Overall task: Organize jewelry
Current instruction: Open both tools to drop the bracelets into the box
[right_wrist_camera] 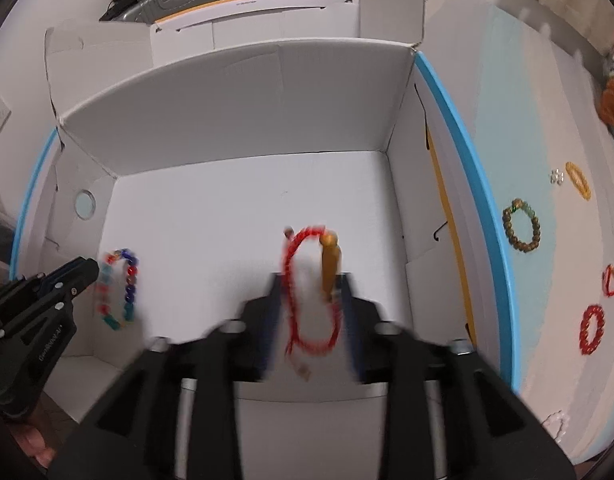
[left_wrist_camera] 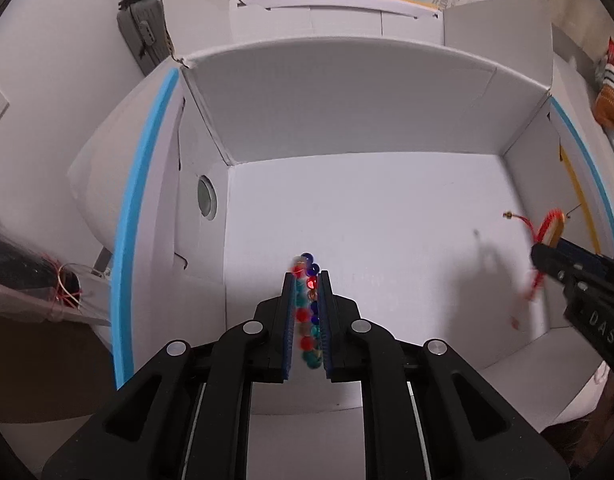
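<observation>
1. Left wrist view: the left gripper points down into an open white cardboard box, its jaws nearly together and clamped on a multicoloured bead bracelet.
2. The bracelet's red, blue, teal and amber beads run along the narrow gap between the blue pads, and a few blue beads stick out past the fingertips, above the box floor.
3. At the right edge of this view the right gripper reaches into the same box, with a red cord bracelet at its tip and a red strand trailing below.
4. Right wrist view: the right gripper's jaws stand apart, and the red cord bracelet with its amber-gold piece lies in the gap between them. This part is blurred; I cannot tell whether the piece touches the right pad.
5. To the left in this view, the left gripper holds the bead bracelet as a hanging loop near the box's left wall.
6. Outside the box, on the pale surface to the right, lie an olive-green bead bracelet, a yellow ring-shaped bracelet, a red bead bracelet and a small red loop.
7. A second white box stands behind the open one.
</observation>
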